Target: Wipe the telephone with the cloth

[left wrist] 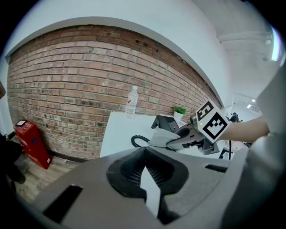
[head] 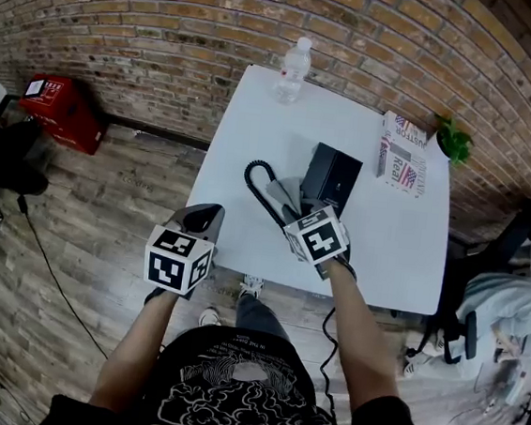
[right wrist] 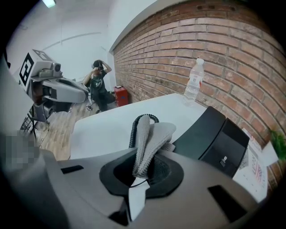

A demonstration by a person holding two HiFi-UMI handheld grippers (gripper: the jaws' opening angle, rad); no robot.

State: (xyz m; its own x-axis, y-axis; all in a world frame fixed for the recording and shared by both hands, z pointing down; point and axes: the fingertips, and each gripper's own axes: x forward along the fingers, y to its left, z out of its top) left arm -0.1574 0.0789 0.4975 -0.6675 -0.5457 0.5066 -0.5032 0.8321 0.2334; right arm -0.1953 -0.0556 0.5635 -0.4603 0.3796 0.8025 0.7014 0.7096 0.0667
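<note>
A black telephone (head: pixel 332 177) rests on the white table (head: pixel 246 129), its coiled cord (head: pixel 258 183) looping off to its left. My right gripper (head: pixel 296 212) is shut on a folded grey cloth (head: pixel 284 195), held just in front of the telephone and over the cord. In the right gripper view the cloth (right wrist: pixel 152 137) sticks up from between the jaws, with the telephone (right wrist: pixel 214 134) to its right. My left gripper (head: pixel 202 219) hovers at the table's front left edge, shut and holding nothing. The left gripper view shows the cloth (left wrist: pixel 161 137) and the right gripper (left wrist: pixel 187 136) ahead.
A water bottle (head: pixel 293 68) stands at the table's far edge by the brick wall. A printed booklet (head: pixel 402 152) and a small plant (head: pixel 452 140) are at the far right. A red crate (head: pixel 59 110) sits on the floor at left. An office chair (head: pixel 503 288) stands right.
</note>
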